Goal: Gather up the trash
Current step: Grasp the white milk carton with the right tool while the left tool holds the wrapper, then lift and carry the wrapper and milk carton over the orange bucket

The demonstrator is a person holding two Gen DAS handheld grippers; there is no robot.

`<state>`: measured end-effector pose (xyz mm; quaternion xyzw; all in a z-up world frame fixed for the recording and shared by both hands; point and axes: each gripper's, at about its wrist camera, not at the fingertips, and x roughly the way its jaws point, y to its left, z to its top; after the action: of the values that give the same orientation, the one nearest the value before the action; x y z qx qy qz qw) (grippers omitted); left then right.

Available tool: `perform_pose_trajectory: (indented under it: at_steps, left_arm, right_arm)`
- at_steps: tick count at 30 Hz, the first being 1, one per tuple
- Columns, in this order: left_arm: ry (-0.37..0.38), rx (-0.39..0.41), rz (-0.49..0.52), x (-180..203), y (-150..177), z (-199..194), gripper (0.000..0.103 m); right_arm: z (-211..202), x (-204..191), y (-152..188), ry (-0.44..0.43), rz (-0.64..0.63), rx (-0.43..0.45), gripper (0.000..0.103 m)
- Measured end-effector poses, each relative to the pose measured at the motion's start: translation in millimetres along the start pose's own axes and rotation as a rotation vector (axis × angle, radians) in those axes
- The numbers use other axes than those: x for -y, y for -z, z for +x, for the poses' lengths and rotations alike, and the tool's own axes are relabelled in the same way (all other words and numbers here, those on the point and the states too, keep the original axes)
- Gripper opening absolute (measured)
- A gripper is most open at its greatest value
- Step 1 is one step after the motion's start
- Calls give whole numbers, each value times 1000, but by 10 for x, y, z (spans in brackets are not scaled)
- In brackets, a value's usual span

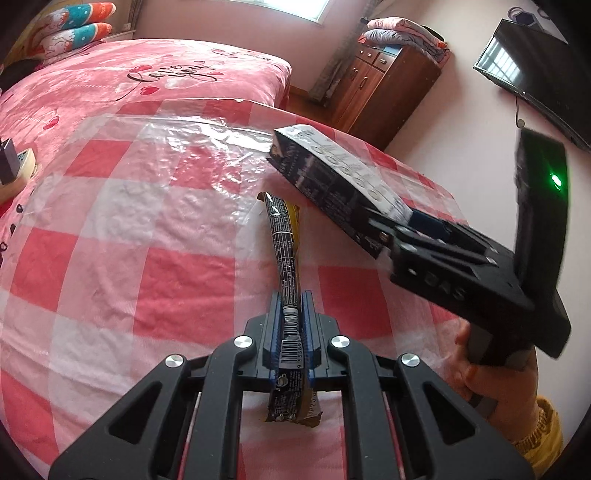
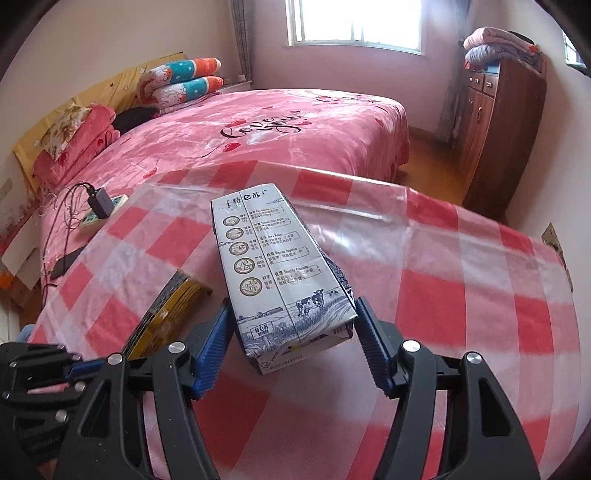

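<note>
while left gripper (image 1: 291,314) pinches wrapper (image 1: 286,254) | right gripper (image 2: 293,325) grips carton (image 2: 273,266)

We cannot read the small print on the wrapper (image 1: 283,258), and its lower end is hidden behind our left gripper (image 1: 291,321). The carton's (image 2: 280,273) underside is hidden, and the table (image 2: 480,314) looks blurred near us.

Pink bed (image 2: 280,125), wooden cabinet (image 2: 495,133), bright window (image 2: 354,22).

Left tongs (image 1: 291,321) pinched narrow; right tongs (image 2: 295,332) spread wider, gripping.
</note>
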<state>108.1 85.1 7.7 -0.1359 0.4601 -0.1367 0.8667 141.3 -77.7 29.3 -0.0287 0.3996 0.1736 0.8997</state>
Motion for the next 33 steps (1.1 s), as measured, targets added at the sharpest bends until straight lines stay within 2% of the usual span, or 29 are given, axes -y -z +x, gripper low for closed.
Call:
perform_pose_trajectory:
  at_steps: [7,18,33]
  left_arm:
    - [-2,-4,6,-3,166,-129,12]
    - [6,-19,12,-2,496,-364,12]
    - [5,-40,34,-32,1020,-760,12]
  right_arm:
    - [-478,14,279,-28,79,41,65]
    - [-994,-149,759,-59,149,50,65]
    - [-1478,-372,1350,-93,214,54,65]
